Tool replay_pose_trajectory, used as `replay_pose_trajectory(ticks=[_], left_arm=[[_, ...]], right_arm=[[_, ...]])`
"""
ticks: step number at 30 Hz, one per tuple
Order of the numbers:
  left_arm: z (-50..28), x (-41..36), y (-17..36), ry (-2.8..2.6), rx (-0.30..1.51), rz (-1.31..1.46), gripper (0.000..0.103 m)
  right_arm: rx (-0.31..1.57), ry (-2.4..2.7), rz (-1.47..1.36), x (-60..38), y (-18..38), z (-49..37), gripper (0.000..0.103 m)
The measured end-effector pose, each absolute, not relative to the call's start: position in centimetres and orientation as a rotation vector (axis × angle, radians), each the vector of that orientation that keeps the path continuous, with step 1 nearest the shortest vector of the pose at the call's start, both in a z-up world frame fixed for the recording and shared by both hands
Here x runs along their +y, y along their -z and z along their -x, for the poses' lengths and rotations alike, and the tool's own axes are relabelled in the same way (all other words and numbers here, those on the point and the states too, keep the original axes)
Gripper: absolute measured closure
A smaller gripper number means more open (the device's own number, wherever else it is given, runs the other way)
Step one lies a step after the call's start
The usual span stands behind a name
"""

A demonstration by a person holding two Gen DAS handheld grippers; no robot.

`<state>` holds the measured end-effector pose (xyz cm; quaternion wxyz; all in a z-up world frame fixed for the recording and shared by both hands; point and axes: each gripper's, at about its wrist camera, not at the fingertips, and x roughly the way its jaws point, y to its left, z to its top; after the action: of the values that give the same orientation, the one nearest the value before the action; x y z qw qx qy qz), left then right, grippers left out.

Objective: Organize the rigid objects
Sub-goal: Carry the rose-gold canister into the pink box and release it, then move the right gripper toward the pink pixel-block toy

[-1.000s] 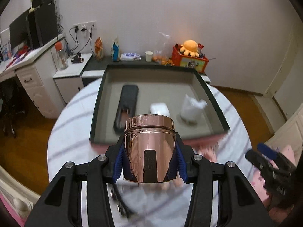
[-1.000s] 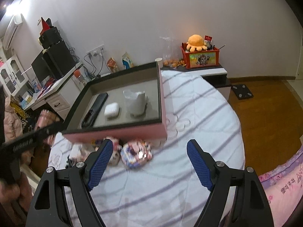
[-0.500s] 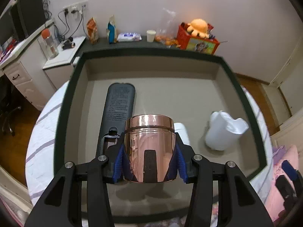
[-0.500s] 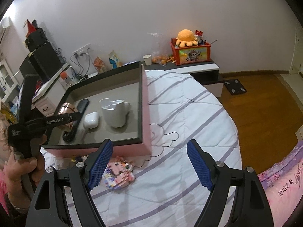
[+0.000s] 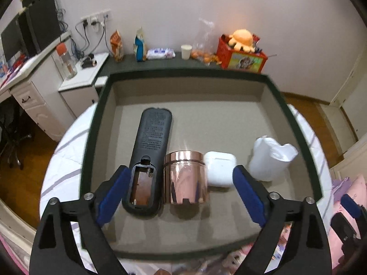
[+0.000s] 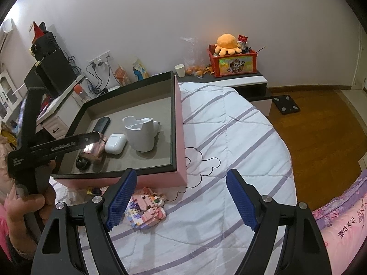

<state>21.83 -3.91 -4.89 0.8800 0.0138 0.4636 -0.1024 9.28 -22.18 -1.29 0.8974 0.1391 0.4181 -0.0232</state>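
Note:
A copper tin (image 5: pixel 184 177) stands upright in the dark-rimmed pink box (image 5: pixel 188 253), between a black remote (image 5: pixel 149 158) lying face down and a white earbud case (image 5: pixel 219 168). A white plastic cup (image 5: pixel 269 159) stands further right. My left gripper (image 5: pixel 181 197) is open around the tin, its pads apart from it. In the right wrist view the box (image 6: pixel 179 123), tin (image 6: pixel 94 152), earbud case (image 6: pixel 115 143) and cup (image 6: pixel 141 134) show at left. My right gripper (image 6: pixel 181 198) is open and empty above the bed, over a pink block toy (image 6: pixel 146 208).
The box rests on a white striped bed cover (image 6: pixel 229 149). A red toy crate with an orange plush (image 6: pixel 231 61) sits on a low shelf behind. A desk with monitors (image 5: pixel 27 45) stands at left. Wood floor (image 6: pixel 321 119) lies to the right.
My left gripper carried the tin over the box, set it down between the remote and the earbud case, and opened. The right gripper stayed open above the bed.

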Motion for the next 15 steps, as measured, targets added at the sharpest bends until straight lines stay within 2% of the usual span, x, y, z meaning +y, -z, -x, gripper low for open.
replay_pose_trajectory(ticks=[5,15], left_arm=[[-17.9,-3.1,1.6,0.201,0.874,-0.034,0.000],[-10.0,0.5,-2.6,0.152,0.757,-0.010,0.000]], right_arm=[[0.841,0.037,-0.278,-21.4,0.2,-8.2,0.021],[0.798,-0.028,-0.228,-17.7,-2.0,-5.2,0.021]])
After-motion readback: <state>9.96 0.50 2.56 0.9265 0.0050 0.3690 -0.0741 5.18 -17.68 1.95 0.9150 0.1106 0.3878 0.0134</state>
